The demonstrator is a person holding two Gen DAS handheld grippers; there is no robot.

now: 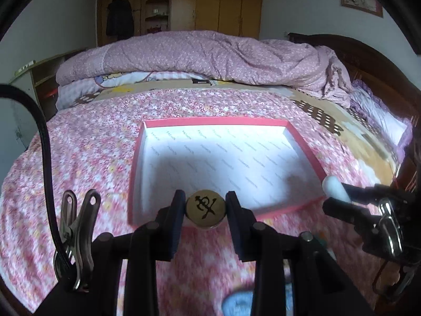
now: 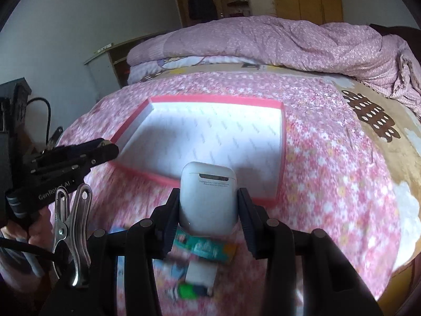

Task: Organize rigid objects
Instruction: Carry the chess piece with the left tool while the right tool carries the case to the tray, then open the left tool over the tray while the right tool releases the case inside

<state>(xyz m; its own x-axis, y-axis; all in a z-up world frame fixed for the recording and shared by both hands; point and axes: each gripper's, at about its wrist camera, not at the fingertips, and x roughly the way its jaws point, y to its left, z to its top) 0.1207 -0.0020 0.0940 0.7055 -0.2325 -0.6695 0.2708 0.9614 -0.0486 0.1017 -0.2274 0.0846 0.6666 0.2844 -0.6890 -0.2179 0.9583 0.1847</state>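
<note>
Here, two claws clenched — left claw (image 1: 205, 212) on one round disc (image 1: 205, 211), right claw (image 2: 208, 205) on one white case (image 2: 208, 197) — before one box (image 1: 302, 142)

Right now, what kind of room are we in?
Most likely a bedroom. There's a bed with a pink flowery cover, a rolled-up quilt at its far side, and a wooden wardrobe against the back wall.

I see a round wooden game piece (image 1: 205, 208) with a black character on its face, standing on edge at six o'clock of the shallow pink-rimmed white box (image 1: 305, 146), which lies empty on the bed. A white earbud case (image 2: 208, 197) stands upright, lid up, at the box's six o'clock edge.
</note>
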